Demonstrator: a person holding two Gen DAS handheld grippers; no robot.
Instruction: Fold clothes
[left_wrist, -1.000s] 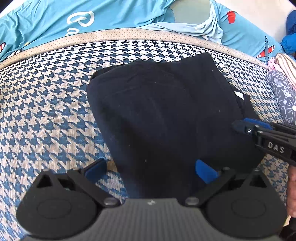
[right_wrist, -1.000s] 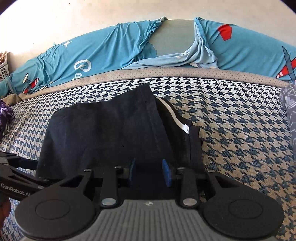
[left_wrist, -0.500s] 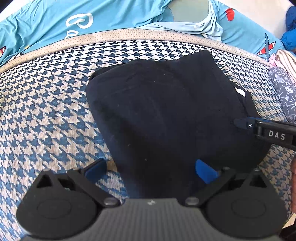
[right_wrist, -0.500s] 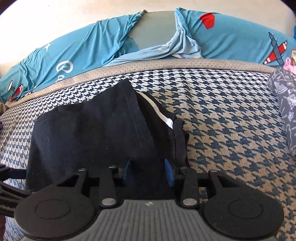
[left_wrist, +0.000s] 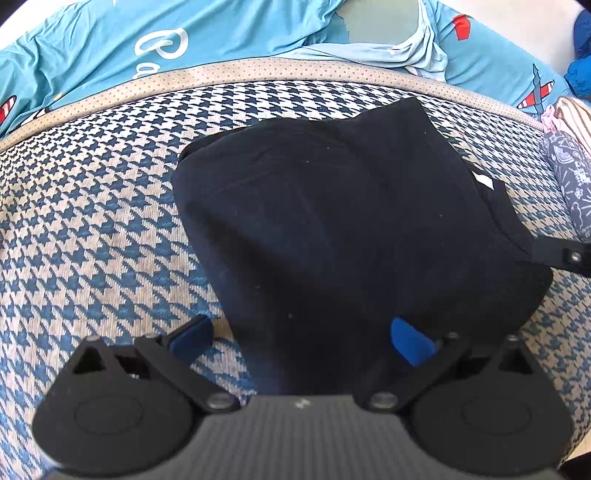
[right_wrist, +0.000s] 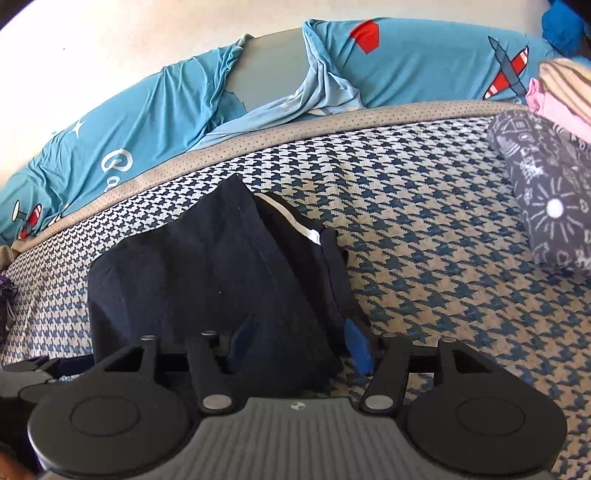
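Jaws opening, my right gripper (right_wrist: 299, 341) releases the black garment (left_wrist: 351, 229) at six o'clock; left gripper (left_wrist: 301, 338) waits spread wide.

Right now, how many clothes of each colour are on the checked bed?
Black: 1, the folded black garment
Dark grey with white doodles: 1, the patterned cloth
Pink: 1, the pink cloth
Striped beige: 1, the striped cloth
Total: 4
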